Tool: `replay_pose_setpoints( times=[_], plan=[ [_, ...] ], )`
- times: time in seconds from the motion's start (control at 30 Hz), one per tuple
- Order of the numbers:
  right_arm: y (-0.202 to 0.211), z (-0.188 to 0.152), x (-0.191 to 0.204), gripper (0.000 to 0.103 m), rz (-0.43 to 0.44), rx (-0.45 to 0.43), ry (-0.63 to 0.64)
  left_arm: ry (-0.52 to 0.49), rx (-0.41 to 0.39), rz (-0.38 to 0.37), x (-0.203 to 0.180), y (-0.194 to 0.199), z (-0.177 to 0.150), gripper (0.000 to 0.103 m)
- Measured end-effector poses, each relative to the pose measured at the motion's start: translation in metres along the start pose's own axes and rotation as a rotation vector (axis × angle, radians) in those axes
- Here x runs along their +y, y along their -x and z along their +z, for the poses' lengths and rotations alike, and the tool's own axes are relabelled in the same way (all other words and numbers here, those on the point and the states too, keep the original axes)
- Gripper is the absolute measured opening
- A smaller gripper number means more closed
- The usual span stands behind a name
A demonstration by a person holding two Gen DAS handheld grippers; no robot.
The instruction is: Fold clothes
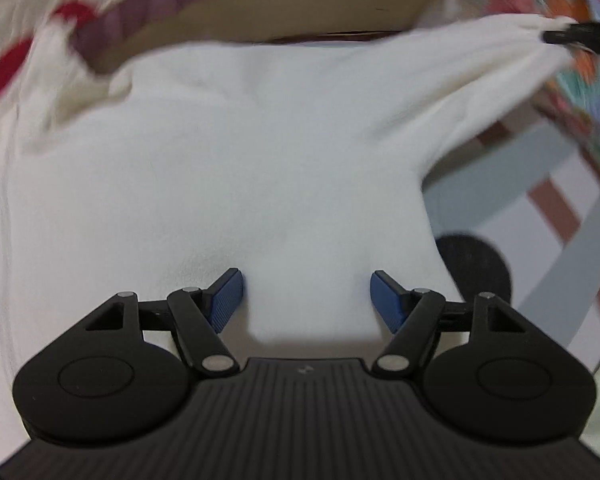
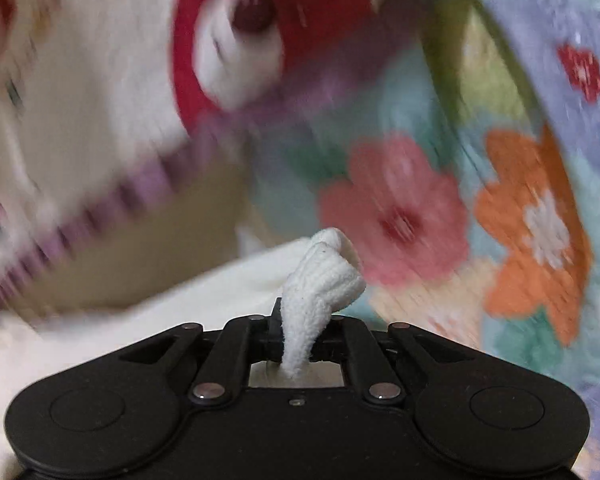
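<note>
White garment (image 1: 228, 168) spread broad below the left gripper (image 1: 306, 296), one sleeve drawn out long toward upper right, its ribbed cuff (image 2: 320, 280) pinched tight in the closed right gripper (image 2: 296, 344). Left gripper spread wide over the body cloth, blue pads (image 1: 228, 298) either side of it, holding nothing. Sleeve's long axis running from body to right gripper, so probably folded back along that line. Flowered blanket (image 2: 520, 200) and striped bedding (image 1: 540, 200) around.

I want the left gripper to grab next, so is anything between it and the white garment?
Nothing visible. The left gripper is open with the white garment directly between and ahead of its fingers; the right gripper already pinches a corner.
</note>
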State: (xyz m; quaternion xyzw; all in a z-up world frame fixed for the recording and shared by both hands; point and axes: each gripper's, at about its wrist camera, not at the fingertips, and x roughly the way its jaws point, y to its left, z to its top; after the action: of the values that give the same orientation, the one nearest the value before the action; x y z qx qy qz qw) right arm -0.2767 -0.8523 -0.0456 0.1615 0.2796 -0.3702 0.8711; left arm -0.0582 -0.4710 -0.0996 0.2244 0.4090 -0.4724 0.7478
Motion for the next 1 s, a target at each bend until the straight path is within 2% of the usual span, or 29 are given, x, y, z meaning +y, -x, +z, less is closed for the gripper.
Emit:
replay_pose_setpoints(
  times=[0.07, 0.1, 0.17, 0.27, 0.33, 0.4, 0.47, 0.5, 0.57, 0.67, 0.77, 0.8, 0.83, 0.87, 0.93, 1.0],
  plan=[
    [-0.019, -0.020, -0.005, 0.007, -0.056, 0.083, 0.038, -0.049, -0.004, 0.018, -0.008, 0.002, -0.005, 0.070],
    [-0.025, -0.027, -0.007, 0.008, -0.073, 0.116, 0.034, -0.038, 0.001, 0.011, -0.007, 0.003, -0.005, 0.070],
    [-0.034, -0.040, -0.010, 0.017, -0.097, 0.167, 0.023, -0.017, 0.011, -0.003, -0.004, 0.007, -0.005, 0.070],
    [-0.020, -0.041, -0.010, 0.031, -0.074, 0.159, -0.019, 0.011, 0.027, -0.023, 0.005, 0.019, -0.004, 0.070],
    [-0.010, -0.042, -0.010, 0.042, -0.059, 0.153, -0.047, 0.040, 0.003, -0.028, 0.020, 0.037, -0.008, 0.070],
    [-0.001, -0.043, -0.010, 0.047, -0.044, 0.147, -0.075, 0.082, -0.016, -0.023, 0.042, 0.061, -0.015, 0.070],
    [0.009, -0.044, -0.010, 0.057, -0.029, 0.141, -0.103, 0.127, -0.037, 0.016, 0.069, 0.085, -0.027, 0.070],
    [0.016, -0.045, -0.011, 0.066, 0.004, 0.133, -0.119, 0.153, -0.044, 0.045, 0.086, 0.097, -0.036, 0.070],
    [0.029, -0.049, -0.006, 0.067, 0.100, 0.095, -0.127, 0.199, -0.052, 0.122, 0.118, 0.123, -0.057, 0.070],
    [0.052, -0.052, 0.016, 0.067, 0.127, 0.032, -0.081, 0.267, -0.051, 0.250, 0.167, 0.160, -0.097, 0.071],
    [0.068, -0.036, 0.057, 0.066, 0.244, 0.038, -0.035, 0.427, -0.009, 0.372, 0.218, 0.192, -0.140, 0.070],
    [0.074, -0.029, 0.077, 0.066, 0.281, 0.052, 0.003, 0.491, 0.005, 0.388, 0.234, 0.201, -0.153, 0.070],
    [0.081, -0.021, 0.104, 0.066, 0.306, 0.077, 0.074, 0.539, -0.002, 0.353, 0.247, 0.209, -0.164, 0.070],
    [0.088, -0.013, 0.132, 0.066, 0.331, 0.101, 0.145, 0.582, -0.019, 0.324, 0.259, 0.218, -0.176, 0.070],
    [0.114, -0.001, 0.199, 0.066, 0.411, 0.137, 0.341, 0.641, -0.105, 0.311, 0.278, 0.240, -0.196, 0.070],
    [0.148, 0.009, 0.270, 0.066, 0.498, 0.155, 0.555, 0.702, -0.174, 0.347, 0.292, 0.259, -0.212, 0.070]
  ],
)
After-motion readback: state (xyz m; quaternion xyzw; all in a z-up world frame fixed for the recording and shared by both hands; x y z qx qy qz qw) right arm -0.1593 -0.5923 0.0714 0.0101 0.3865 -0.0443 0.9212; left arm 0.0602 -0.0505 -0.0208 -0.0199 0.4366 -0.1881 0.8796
